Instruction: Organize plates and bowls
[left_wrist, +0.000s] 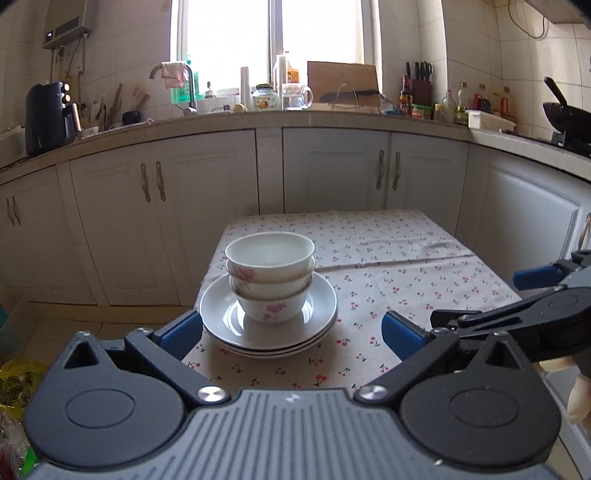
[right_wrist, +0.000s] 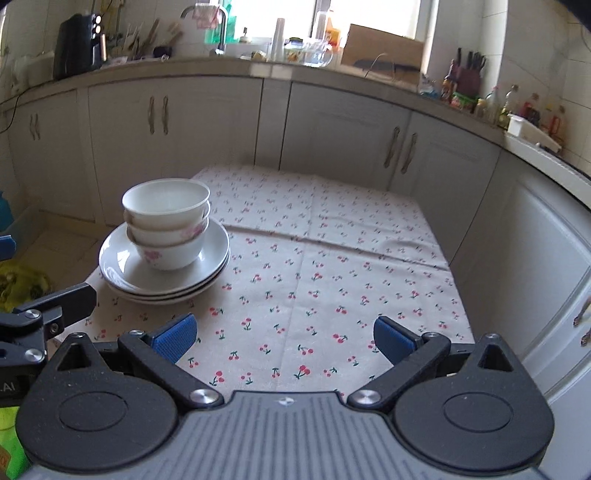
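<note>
Three white bowls with pink flowers (left_wrist: 270, 274) (right_wrist: 167, 221) are nested upright on a stack of white plates (left_wrist: 221, 321) (right_wrist: 118, 262) at the table's near left corner. My left gripper (left_wrist: 291, 332) is open, close in front of the stack, its left pad beside the plates' rim and nothing between the fingers. My right gripper (right_wrist: 284, 338) is open over bare cloth to the right of the stack and holds nothing. The right gripper (left_wrist: 535, 295) also shows at the right edge of the left wrist view.
The table carries a cherry-print cloth (left_wrist: 406, 266) (right_wrist: 332, 266). White cabinets (left_wrist: 332, 170) and a cluttered countertop (left_wrist: 258, 114) run behind and to the right. A black pan (left_wrist: 565, 110) sits on the stove at right. Bags (left_wrist: 14, 384) lie on the floor at left.
</note>
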